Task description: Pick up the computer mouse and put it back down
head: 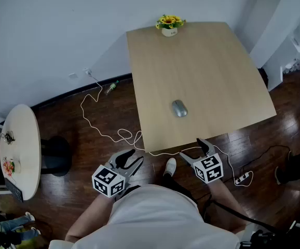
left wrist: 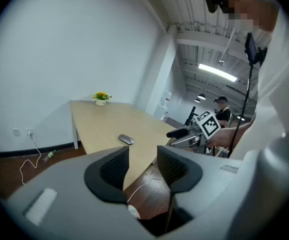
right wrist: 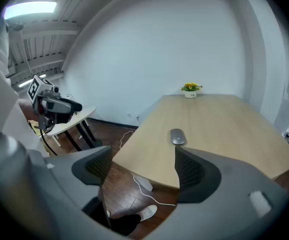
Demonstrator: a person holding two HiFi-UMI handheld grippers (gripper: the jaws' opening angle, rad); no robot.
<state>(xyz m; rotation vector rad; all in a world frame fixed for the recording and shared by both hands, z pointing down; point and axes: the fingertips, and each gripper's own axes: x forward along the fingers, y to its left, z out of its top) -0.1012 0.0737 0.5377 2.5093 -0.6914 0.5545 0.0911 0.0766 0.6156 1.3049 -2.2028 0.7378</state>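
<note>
From where I stand, nothing of the task looks begun. The computer mouse point(head: 179, 108) lies flat on the bench point(head: 217, 66), toward its near edge and apart from both claws. The left claw point(head: 133, 158) and the right claw point(head: 192, 148) hang over the floor just short of that edge, close to the person's body. Both have their jaws apart with nothing between them, the right spread wider. I'd say everything is left: reach in, close on the mouse, lift it, set it down again. The flower pot point(head: 169, 26) at the far edge is well out of the way.
</note>
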